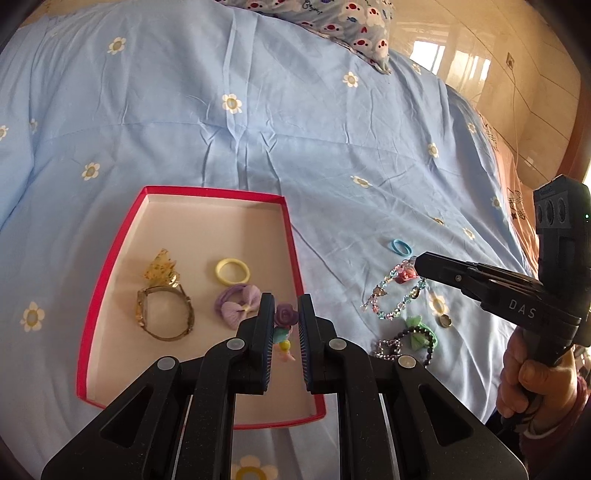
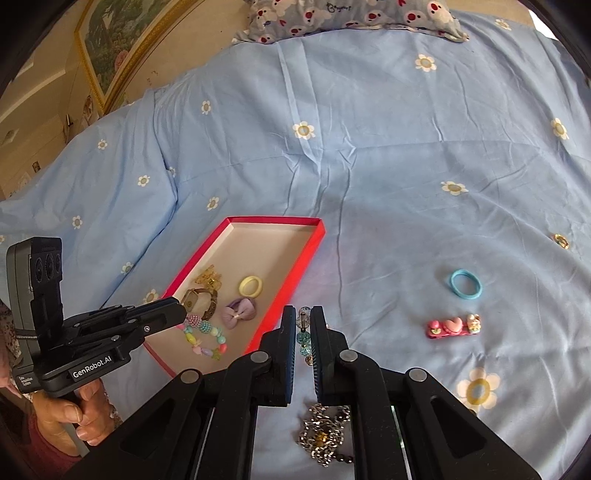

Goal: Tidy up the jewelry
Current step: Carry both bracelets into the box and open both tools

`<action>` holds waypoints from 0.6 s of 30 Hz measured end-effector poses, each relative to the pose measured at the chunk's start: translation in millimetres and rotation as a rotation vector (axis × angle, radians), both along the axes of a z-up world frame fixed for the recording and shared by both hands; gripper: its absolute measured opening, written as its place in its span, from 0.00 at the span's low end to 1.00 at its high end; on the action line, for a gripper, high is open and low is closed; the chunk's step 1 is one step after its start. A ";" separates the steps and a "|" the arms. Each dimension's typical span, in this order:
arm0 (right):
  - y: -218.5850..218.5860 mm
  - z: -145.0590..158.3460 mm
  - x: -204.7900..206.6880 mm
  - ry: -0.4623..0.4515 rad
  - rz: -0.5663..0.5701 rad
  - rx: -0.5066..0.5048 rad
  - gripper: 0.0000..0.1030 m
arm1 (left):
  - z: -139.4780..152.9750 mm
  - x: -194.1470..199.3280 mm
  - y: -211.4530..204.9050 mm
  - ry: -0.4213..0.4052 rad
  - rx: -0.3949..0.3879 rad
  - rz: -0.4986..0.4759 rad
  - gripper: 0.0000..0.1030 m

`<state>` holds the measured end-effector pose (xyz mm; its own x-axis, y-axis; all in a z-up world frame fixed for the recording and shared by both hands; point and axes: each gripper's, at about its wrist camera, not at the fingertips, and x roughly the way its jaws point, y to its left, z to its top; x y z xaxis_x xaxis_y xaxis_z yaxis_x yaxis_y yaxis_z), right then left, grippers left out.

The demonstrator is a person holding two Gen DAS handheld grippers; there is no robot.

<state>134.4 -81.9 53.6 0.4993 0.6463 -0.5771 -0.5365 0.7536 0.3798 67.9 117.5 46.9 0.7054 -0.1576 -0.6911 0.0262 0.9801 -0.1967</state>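
Observation:
A red-rimmed box (image 1: pixel 110 258) lies on the bed and holds a watch (image 1: pixel 164 314), a yellow ring (image 1: pixel 232 271), a purple bow (image 1: pixel 234 304) and an amber clip (image 1: pixel 162 267). My left gripper (image 1: pixel 286 317) is over the box, shut on a colourful bead bracelet (image 1: pixel 283 334); it also shows in the right wrist view (image 2: pixel 205 334). My right gripper (image 2: pixel 303 325) is shut on a crystal bead bracelet (image 2: pixel 303 334), which still lies on the sheet in the left wrist view (image 1: pixel 397 295).
On the blue sheet (image 2: pixel 369 166) lie a blue hair tie (image 2: pixel 465 283), a pink hair clip (image 2: pixel 453 326), a silver chain (image 2: pixel 325 432), a green bow with dark beads (image 1: pixel 417 334) and a small round charm (image 1: pixel 445 320). A pillow (image 2: pixel 351 14) lies at the far edge.

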 end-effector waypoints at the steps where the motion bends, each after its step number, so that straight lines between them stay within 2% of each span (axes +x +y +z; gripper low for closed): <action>1: 6.3 0.9 -1.1 -0.001 0.013 0.003 0.07 | -0.2 -1.3 4.6 0.001 -0.001 0.008 0.11; 18: 105.3 2.6 -15.6 0.016 0.215 0.015 0.07 | -15.5 -23.4 66.4 0.028 -0.028 0.137 0.11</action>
